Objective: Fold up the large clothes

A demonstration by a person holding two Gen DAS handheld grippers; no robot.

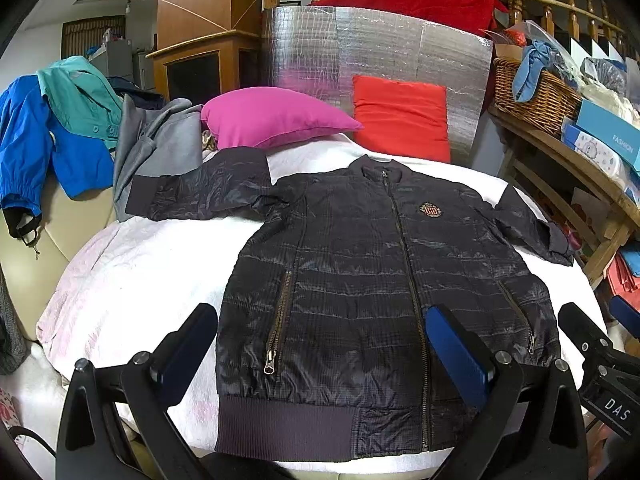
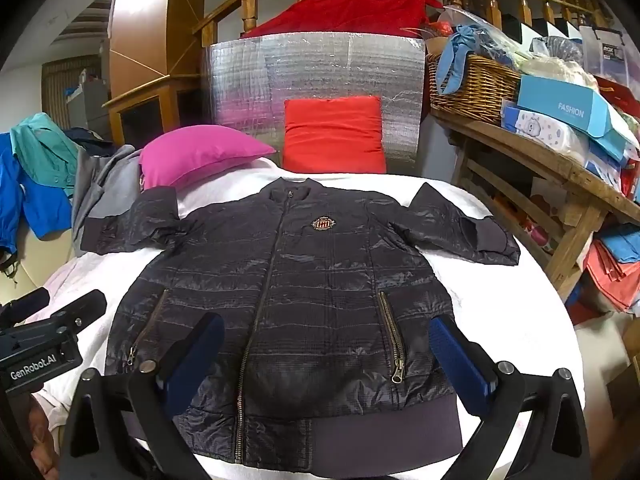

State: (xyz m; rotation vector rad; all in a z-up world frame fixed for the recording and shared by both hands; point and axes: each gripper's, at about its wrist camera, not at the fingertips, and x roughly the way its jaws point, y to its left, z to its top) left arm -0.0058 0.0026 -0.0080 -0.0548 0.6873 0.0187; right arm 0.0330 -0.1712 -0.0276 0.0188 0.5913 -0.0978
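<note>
A dark quilted zip jacket (image 1: 360,280) lies flat, front up, on a white cover (image 1: 132,280), sleeves spread out to both sides; it also shows in the right wrist view (image 2: 288,292). My left gripper (image 1: 324,320) is open and empty, hovering above the jacket's lower left part near the hem. My right gripper (image 2: 326,332) is open and empty, above the lower right part near the hem. Each gripper shows at the edge of the other's view: the right one (image 1: 596,344) and the left one (image 2: 52,312).
A pink pillow (image 1: 272,118) and a red cushion (image 1: 402,118) sit at the back before a silver foil panel (image 1: 360,48). Blue, teal and grey clothes (image 1: 80,128) pile at left. A wooden shelf (image 2: 560,168) with a wicker basket (image 2: 472,88) and boxes stands right.
</note>
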